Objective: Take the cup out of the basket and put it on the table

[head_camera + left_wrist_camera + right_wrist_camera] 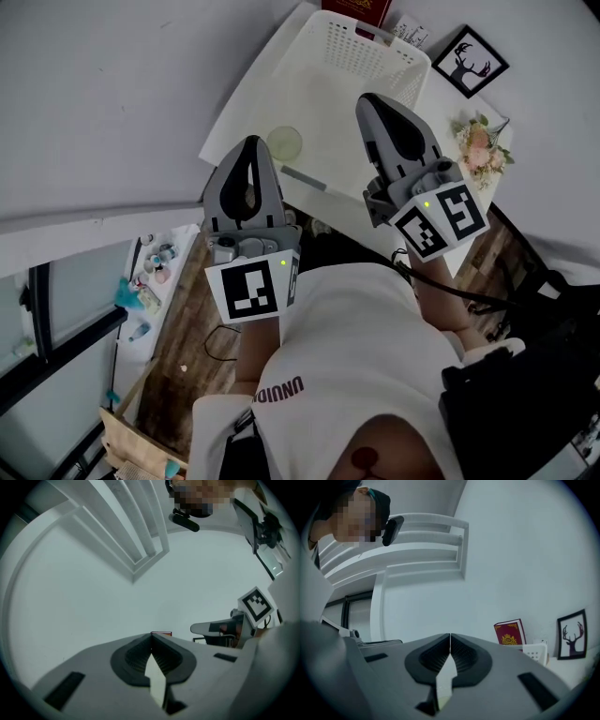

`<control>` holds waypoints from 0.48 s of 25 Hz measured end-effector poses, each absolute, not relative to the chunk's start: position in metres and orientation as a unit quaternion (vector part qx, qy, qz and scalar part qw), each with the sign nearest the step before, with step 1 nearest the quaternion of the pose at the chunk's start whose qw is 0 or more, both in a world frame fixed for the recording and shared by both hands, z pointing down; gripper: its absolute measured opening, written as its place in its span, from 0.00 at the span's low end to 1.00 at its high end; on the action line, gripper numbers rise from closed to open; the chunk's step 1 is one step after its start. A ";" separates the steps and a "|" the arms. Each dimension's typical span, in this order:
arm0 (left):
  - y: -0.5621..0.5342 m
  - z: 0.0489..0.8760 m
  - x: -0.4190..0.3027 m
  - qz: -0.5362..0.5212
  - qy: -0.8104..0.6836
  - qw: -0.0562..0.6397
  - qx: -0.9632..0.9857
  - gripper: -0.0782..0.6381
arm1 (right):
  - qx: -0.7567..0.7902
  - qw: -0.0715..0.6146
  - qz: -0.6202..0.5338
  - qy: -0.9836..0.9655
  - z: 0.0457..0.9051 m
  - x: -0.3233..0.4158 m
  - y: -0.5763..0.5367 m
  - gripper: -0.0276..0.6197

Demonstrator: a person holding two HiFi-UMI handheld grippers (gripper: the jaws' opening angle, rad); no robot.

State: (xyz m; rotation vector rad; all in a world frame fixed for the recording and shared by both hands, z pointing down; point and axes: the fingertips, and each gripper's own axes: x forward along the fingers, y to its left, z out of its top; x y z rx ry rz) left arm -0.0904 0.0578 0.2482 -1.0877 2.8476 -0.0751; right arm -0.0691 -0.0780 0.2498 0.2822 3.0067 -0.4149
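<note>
Both tongs squeezed shut. Nothing inside the left tongs [248,142], nothing inside the right tongs [371,99]. Both up in the air near the middle of the frame, above the white bench [246,117].

Pale green cup [284,142]: a little round thing just to the right of the left tongs' tip. Seems to stand on the bench, right beside the lower left corner of the white basket [394,52], not inside it. Hard to be sure from straight above.

Probably light. Probably hard and smooth, maybe glass or plastic, so likely slippery and maybe easy to break. Best to pinch one side of the rim, one tip inside and one outside, gently. Then straight up, no tipping.

Hard to see: no side of the cup, only the top. No telling how tall, or whether full or empty. Nothing of the cup in either gripper view, only bare wall and, low at the right, a red book [509,632] and a deer picture [572,634]. Near end of the basket covered by the right tongs.
</note>
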 end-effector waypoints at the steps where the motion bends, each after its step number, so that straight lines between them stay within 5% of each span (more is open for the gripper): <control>1: 0.056 0.248 -0.093 -0.026 0.931 0.046 -0.361 0.13 | 0.089 0.047 -0.138 0.985 0.251 -0.069 -0.080 0.07; 12: 0.028 0.237 -0.137 -0.039 0.897 0.051 -0.437 0.13 | 0.024 0.048 -0.160 0.986 0.254 -0.093 -0.098 0.07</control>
